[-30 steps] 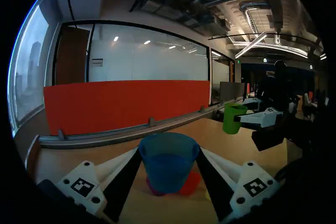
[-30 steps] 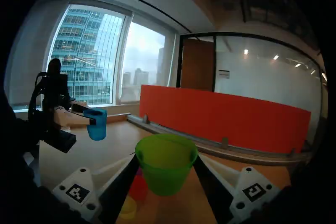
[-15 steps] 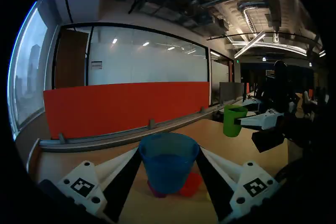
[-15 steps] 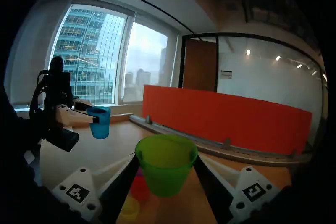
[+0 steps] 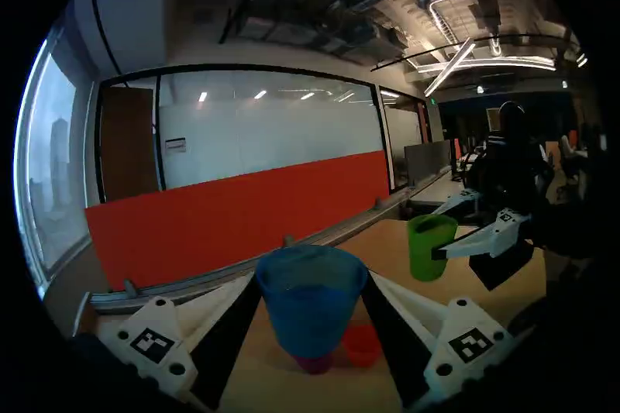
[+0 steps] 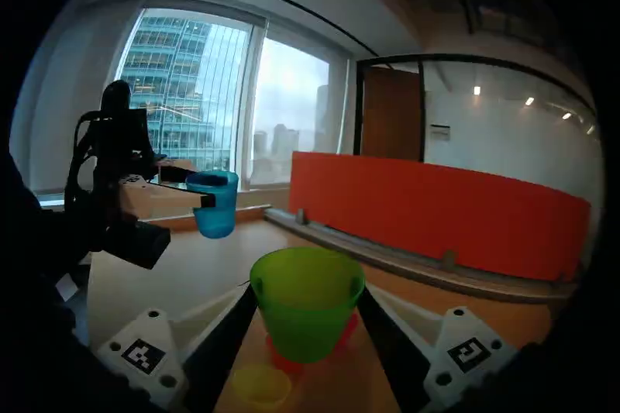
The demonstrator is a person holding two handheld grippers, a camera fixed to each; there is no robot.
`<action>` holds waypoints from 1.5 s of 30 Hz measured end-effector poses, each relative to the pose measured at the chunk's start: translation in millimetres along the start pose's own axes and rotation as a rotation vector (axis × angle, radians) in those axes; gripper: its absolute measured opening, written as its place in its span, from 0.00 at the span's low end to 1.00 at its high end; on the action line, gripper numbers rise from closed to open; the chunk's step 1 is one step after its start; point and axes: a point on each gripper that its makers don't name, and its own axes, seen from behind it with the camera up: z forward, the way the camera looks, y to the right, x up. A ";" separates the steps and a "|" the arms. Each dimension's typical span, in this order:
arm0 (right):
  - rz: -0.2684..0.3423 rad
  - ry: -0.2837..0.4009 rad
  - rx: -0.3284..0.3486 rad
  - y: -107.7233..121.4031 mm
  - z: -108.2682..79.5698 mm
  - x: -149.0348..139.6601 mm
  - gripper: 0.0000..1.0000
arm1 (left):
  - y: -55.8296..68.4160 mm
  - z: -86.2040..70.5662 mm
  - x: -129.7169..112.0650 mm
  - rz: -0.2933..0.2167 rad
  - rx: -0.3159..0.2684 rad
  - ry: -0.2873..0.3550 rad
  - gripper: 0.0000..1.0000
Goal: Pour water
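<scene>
Water sits in the blue cup (image 5: 311,312), lifted above the desk (image 6: 194,273) and clamped upright in the left gripper (image 5: 310,281).
The right gripper (image 6: 307,293) is clamped on an empty-looking green cup (image 6: 307,312), well apart from the blue one, both in mid-air. If the blue rim tips before it is over the green mouth, or tips too fast, water will likely hit the desk; a hard squeeze could also buckle the thin wall. I count two grippers, two held cups, and three loose small cups below: red (image 5: 360,345), magenta (image 5: 314,363), yellow (image 6: 260,386).
</scene>
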 end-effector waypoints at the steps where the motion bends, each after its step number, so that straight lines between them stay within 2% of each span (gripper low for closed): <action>1: 0.004 0.000 0.008 -3.1 1.7 -0.8 0.91 | 0.7 -0.4 2.2 0.012 0.000 0.001 0.87; 15: 0.022 -0.011 0.109 -44.0 25.0 -14.6 0.91 | 10.3 1.7 25.2 0.186 0.008 0.000 0.87; 24: 0.009 -0.030 0.156 -64.4 35.8 -23.1 0.90 | 17.2 4.6 31.6 0.316 0.016 -0.012 0.87; 36: -0.003 -0.041 0.205 -84.2 41.2 -25.5 0.90 | 21.8 6.7 42.5 0.429 0.028 -0.016 0.87; 45: -0.003 -0.037 0.228 -94.2 48.4 -25.0 0.91 | 30.3 8.3 48.1 0.511 0.030 -0.021 0.87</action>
